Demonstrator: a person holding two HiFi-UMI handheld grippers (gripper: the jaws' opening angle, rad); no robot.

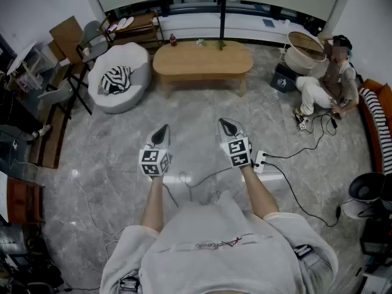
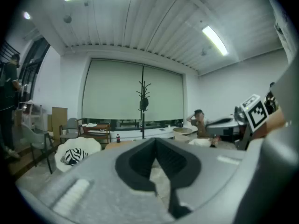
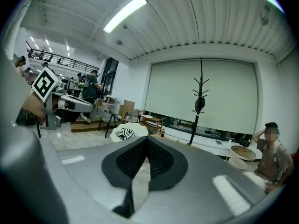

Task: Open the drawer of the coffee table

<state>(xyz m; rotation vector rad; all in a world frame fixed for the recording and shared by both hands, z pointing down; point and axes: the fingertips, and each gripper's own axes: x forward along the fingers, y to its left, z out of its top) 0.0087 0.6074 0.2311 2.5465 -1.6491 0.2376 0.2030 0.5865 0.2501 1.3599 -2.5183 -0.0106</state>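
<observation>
Left fingers [image 1: 160, 135] closed, nothing held. Right fingers [image 1: 229, 128] closed, nothing held. Both side by side above floor [image 1: 196, 121], near side. Wooden coffee table [image 1: 202, 61] far centre, well apart from both. Drawer not discernible.

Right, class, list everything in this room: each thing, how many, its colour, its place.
oval wooden coffee table: one, light brown, far centre
small bottle: one, dark red, by the table's far left end
round padded armchair: one, white, left of the table
striped cushion: one, black and white, in the armchair
tall coat stand: one, black, behind the table
power strip: one, white, on the floor, right of centre
seated person: one, light clothes, far right
left tool: one, grey, shut, empty
right tool: one, grey, shut, empty
</observation>
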